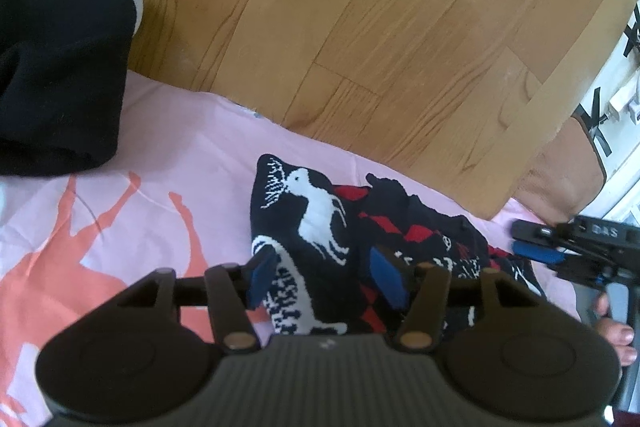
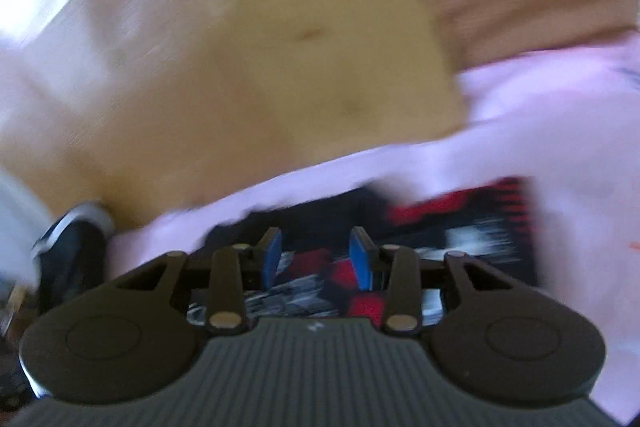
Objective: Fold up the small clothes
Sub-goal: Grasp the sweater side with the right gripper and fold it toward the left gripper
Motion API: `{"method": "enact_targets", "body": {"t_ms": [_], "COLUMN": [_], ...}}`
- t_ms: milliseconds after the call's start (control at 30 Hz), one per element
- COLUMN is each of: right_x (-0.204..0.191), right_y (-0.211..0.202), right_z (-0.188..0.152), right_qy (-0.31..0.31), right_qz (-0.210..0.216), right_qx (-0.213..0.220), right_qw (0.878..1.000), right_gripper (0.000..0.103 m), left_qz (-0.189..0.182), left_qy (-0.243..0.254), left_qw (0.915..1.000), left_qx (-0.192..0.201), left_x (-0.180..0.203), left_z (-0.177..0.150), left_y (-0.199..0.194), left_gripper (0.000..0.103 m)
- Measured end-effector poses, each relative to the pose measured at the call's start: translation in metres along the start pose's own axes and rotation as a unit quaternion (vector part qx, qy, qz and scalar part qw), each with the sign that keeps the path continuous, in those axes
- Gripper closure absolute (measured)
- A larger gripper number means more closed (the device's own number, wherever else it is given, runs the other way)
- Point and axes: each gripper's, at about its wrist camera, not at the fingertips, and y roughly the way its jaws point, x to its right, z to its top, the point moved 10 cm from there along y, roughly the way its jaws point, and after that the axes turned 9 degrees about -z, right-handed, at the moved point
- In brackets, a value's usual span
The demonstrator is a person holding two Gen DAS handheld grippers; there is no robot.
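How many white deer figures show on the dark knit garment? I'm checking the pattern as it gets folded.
2 on the knit garment: one deer upright near its far left corner, another nearer, by the left gripper. Crumpled folds may hide more.

i see a small dark navy knit garment (image 1: 320,227) with white reindeer figures and red diamond patterning, lying crumpled and partly bunched on the pink cloth, near its edge by the wood floor. in my right wrist view it (image 2: 460,227) is blurred, dark with red and white patches.
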Motion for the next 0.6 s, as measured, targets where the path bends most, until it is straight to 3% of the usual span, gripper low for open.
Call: {"method": "enact_targets", "body": {"t_ms": [100, 233, 267, 300, 367, 467, 533, 600], "right_x": [-0.046, -0.07, -0.072, -0.074, -0.09, -0.096, -0.078, -0.044], "right_y": [0.029, 0.079, 0.089, 0.09, 0.069, 0.003, -0.041, -0.074], "right_z": [-0.01, -0.021, -0.023, -0.023, -0.016, 0.006, 0.01, -0.001], "right_qy": [-0.022, -0.032, -0.024, -0.02, -0.013, -0.011, 0.005, 0.027], "right_qz": [0.021, -0.007, -0.013, -0.012, 0.013, 0.043, 0.032, -0.012], "right_qx": [-0.046, -0.088, -0.093, -0.086, -0.047, 0.056, 0.125, 0.184], "right_qw": [0.998, 0.996, 0.995, 0.996, 0.999, 0.997, 0.992, 0.983], "right_gripper": [0.062, 0.065, 0.084, 0.096, 0.095, 0.095, 0.095, 0.093], "left_qz": [-0.002, -0.007, -0.008, -0.009, -0.011, -0.013, -0.019, -0.036], "left_qy": [0.0, -0.001, -0.002, -0.002, -0.003, -0.001, 0.004, 0.008], "left_qw": [1.0, 1.0, 0.9999, 0.9999, 0.9999, 0.9999, 0.9998, 0.9993], "left_qx": [0.004, 0.006, 0.006, 0.006, 0.007, 0.004, -0.001, -0.009], "left_x": [0.001, 0.002, 0.003, 0.003, 0.003, 0.005, 0.01, 0.018], "left_z": [0.003, 0.005, 0.005, 0.005, 0.005, 0.003, 0.001, -0.002], "left_y": [-0.003, -0.006, -0.006, -0.006, -0.006, -0.006, -0.005, -0.003], "left_gripper": [0.05, 0.049, 0.048, 0.048, 0.048, 0.048, 0.048, 0.046]}}
